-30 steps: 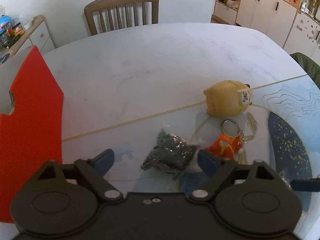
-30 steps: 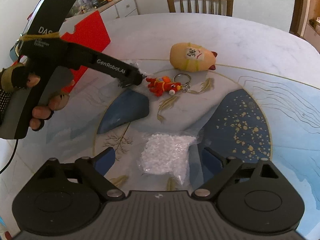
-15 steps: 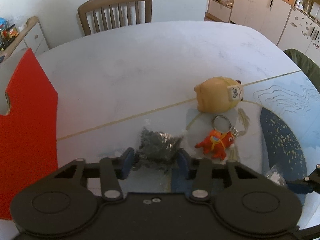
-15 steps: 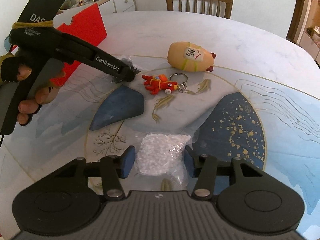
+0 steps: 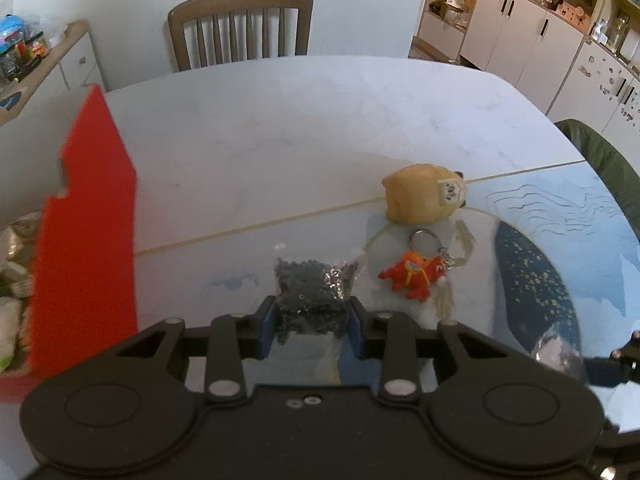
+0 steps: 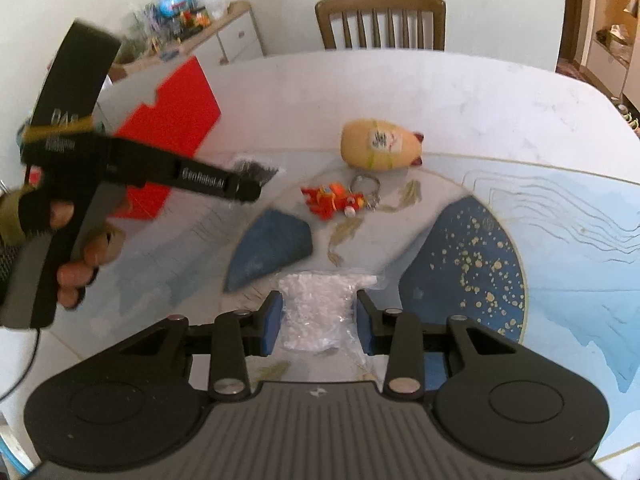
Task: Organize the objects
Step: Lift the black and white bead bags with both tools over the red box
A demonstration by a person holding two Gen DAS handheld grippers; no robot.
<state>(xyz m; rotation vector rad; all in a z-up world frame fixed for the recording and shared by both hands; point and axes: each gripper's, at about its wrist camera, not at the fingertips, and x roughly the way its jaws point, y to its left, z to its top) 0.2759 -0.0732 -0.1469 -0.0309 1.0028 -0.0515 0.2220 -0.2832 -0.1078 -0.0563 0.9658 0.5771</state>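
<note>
Red box at table left edge.
Left gripper just closed, pinching black bead bag; right gripper just closed on white bead bag.
Judged light, floppy, slippery film; grip mid-bulk.

White wall at 12 w/ a brown slat-back chair pushed to the pale marble-look table. White cabinets at 2 – a low sideboard w/ clutter at 10.
</note>
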